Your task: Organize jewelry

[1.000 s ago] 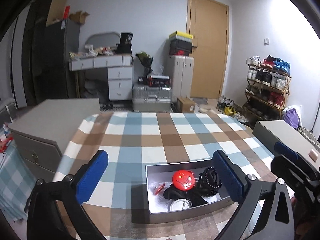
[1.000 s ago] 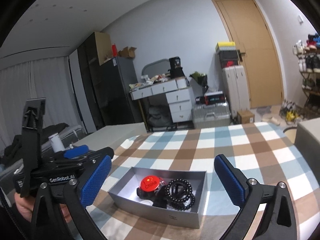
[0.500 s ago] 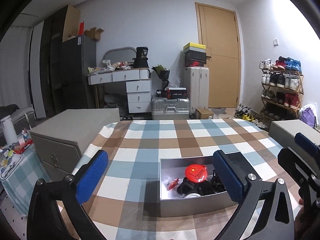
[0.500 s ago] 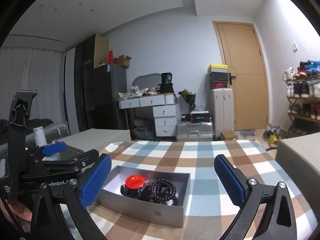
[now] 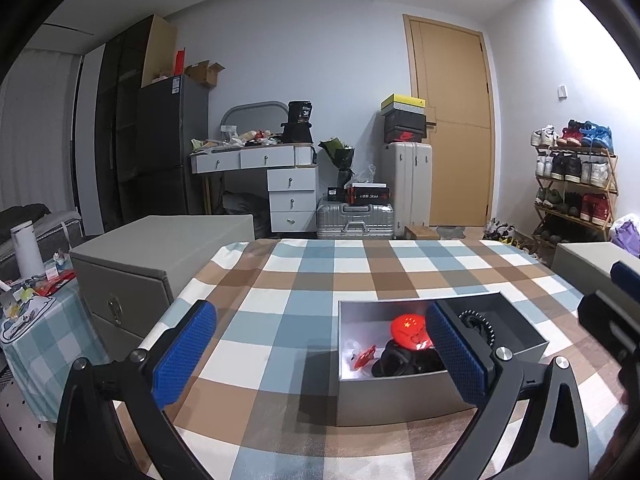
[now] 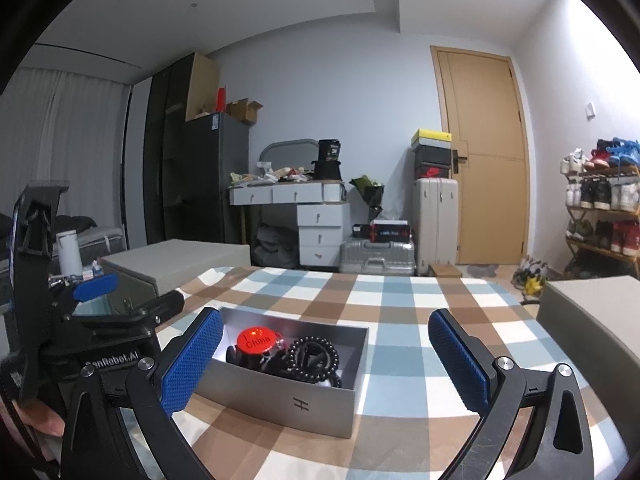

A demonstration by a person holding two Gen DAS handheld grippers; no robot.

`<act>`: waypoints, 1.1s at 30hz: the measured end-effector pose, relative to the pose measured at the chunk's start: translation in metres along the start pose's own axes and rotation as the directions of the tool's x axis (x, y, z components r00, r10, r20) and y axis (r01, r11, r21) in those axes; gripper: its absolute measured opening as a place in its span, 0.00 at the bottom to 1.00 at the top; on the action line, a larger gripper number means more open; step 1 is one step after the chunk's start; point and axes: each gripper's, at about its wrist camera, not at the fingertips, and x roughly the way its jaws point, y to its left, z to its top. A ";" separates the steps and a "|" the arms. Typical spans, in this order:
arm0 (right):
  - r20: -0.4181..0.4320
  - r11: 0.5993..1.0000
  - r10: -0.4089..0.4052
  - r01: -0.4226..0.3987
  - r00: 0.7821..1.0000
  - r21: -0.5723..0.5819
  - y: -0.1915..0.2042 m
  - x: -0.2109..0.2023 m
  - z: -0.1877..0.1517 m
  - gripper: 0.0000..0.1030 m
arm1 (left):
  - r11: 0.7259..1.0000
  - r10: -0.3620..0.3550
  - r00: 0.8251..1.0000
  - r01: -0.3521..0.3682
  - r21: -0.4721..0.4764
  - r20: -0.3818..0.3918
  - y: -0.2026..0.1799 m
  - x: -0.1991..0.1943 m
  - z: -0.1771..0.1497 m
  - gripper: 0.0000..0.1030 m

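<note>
A grey open box (image 5: 404,398) (image 6: 288,400) sits on the checked tablecloth. It holds a red round badge (image 5: 410,330) (image 6: 256,340), a black bead bracelet (image 6: 314,356) (image 5: 478,322), a small red piece (image 5: 365,357) and dark items. My left gripper (image 5: 320,356) is open and empty, just in front of the box, its right finger over the box's right half. My right gripper (image 6: 326,364) is open and empty, in front of the box. The left gripper also shows at the left of the right wrist view (image 6: 96,292).
The table with the checked cloth (image 5: 344,268) ends at the far side. Grey cabinets stand at its left (image 5: 160,248) and right (image 6: 592,312). Suitcases (image 5: 356,220), a white desk (image 5: 272,160), a shoe rack (image 5: 576,184) and a door stand behind.
Both grippers have dropped lower and tilted up toward the room, so the box is seen more from the side. Both stay open and empty.
</note>
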 end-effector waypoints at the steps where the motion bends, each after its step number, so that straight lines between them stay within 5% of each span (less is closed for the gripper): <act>1: -0.009 1.000 -0.001 0.001 1.000 0.001 0.000 0.002 0.000 1.00 | 1.000 0.001 1.000 -0.001 -0.001 -0.011 0.000 0.002 -0.001 0.99; 9: -0.116 1.000 -0.017 0.015 0.993 -0.018 0.002 0.021 -0.005 1.00 | 1.000 -0.015 1.000 0.015 -0.003 -0.018 -0.001 -0.002 0.000 0.99; 33: -0.119 1.000 -0.013 0.011 0.993 -0.013 0.002 0.020 -0.005 1.00 | 1.000 -0.017 1.000 0.017 -0.013 -0.020 0.000 -0.001 0.000 0.99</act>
